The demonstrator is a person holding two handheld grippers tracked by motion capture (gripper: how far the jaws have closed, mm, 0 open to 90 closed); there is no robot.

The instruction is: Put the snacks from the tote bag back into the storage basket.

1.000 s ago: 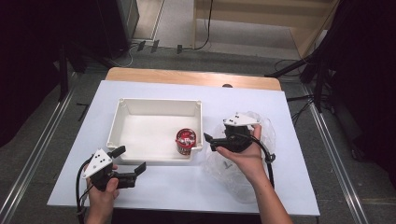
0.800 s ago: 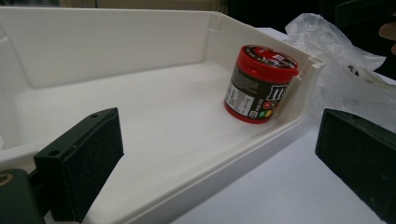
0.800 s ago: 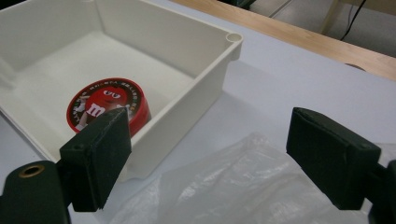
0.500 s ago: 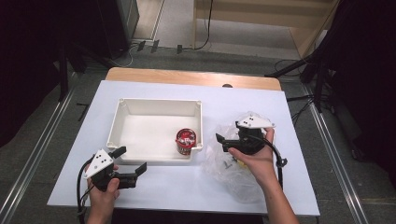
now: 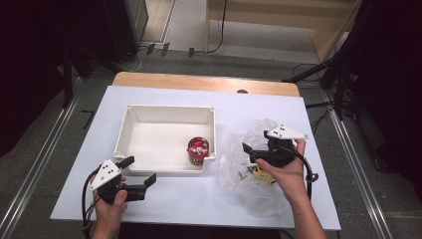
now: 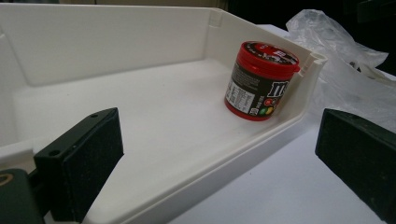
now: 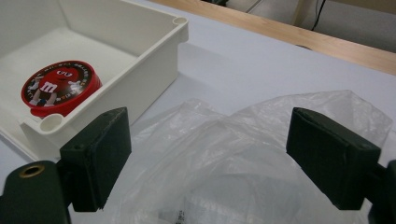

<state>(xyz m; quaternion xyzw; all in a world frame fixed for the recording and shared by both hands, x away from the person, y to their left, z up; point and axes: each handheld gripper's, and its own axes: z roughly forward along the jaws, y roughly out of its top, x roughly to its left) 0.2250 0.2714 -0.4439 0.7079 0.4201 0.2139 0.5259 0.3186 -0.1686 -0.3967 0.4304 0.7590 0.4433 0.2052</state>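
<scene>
A red candy tub (image 5: 198, 151) with a cartoon lid stands upright in the near right corner of a white bin (image 5: 149, 113). The left gripper view shows the tub (image 6: 261, 81) inside the bin (image 6: 116, 42). My left gripper (image 5: 139, 170) is open near the bin's near left corner, its jaws (image 6: 217, 163) empty. My right gripper (image 5: 251, 153) hovers open over a crumpled clear plastic bag (image 5: 239, 172) right of the bin. Its own view has the bag (image 7: 243, 154) between and below the jaws of the right gripper (image 7: 215, 156), with the tub (image 7: 60, 88) farther left.
A white sheet (image 5: 179, 196) covers the table, with a wooden strip (image 5: 199, 82) at the far edge. Something yellow (image 5: 263, 174) lies inside the bag under my right hand. Metal rails and cables run along the floor around the table.
My right gripper has drawn back to the right, away from the bin, and now hangs over the plastic bag. The left gripper and the tub have stayed put.
</scene>
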